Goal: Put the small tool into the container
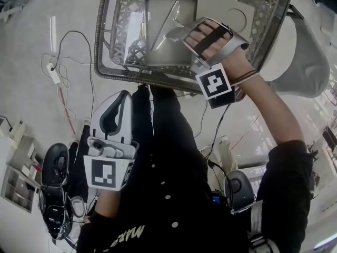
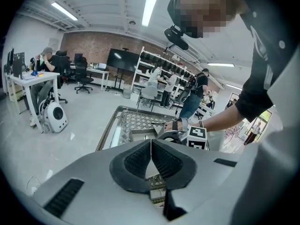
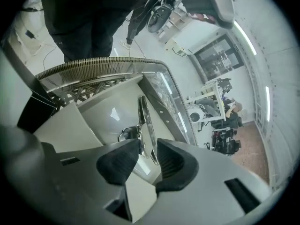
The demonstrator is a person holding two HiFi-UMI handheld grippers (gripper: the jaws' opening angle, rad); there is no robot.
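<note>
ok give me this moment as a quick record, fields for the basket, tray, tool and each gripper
basket: lattice walls, holds the tray
tray: grey metal, inside the basket
metal tool: long, thin, shiny; lies out over the tray
right gripper: over the tray, jaws closed on the near end of the metal tool
left gripper: jaws together, nothing between them, held back from the basket
task state: tool above the tray, not yet let go
</note>
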